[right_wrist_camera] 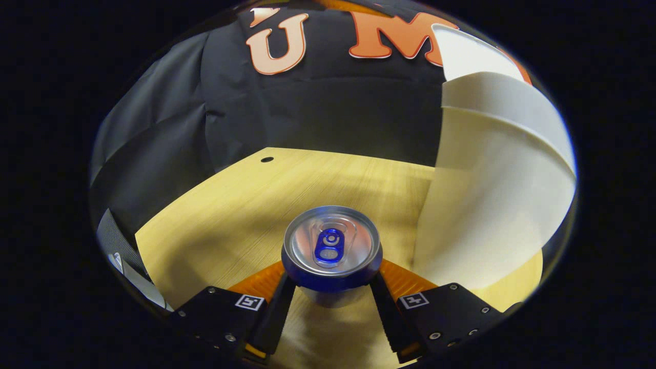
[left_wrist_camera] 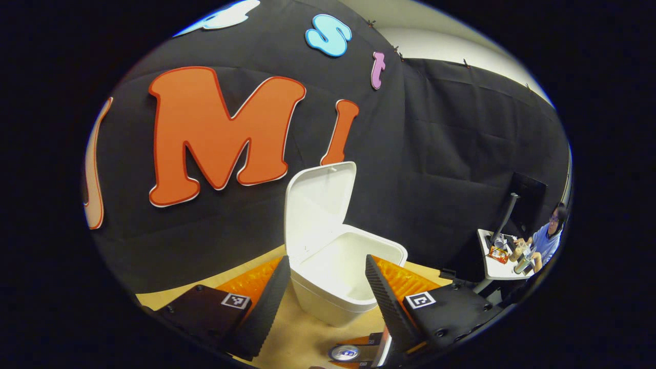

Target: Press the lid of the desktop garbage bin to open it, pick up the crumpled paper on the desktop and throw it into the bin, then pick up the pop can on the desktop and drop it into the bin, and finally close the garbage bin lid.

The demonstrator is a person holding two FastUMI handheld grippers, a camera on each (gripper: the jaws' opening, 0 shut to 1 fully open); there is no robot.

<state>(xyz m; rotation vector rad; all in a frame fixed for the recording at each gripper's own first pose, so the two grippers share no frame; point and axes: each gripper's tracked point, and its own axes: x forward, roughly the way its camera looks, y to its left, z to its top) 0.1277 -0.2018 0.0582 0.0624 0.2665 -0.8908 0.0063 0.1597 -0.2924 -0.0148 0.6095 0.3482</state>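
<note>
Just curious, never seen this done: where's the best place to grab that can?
Around its round side wall, just under the top rim, coming in level from the side. The can stands upright, so the right gripper's jaws can close on opposite sides, as they appear to here.

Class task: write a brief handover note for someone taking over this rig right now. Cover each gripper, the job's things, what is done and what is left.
Left gripper: open, holds nothing, facing the bin.
Right gripper: shut on the can, upright, just left of the bin in its view.
Bin: on the desk, lid up. The inside that shows looks bare; I cannot tell if the paper is in.
Done: lid opened, can gripped.
Left: drop the can in, close the lid.
</note>
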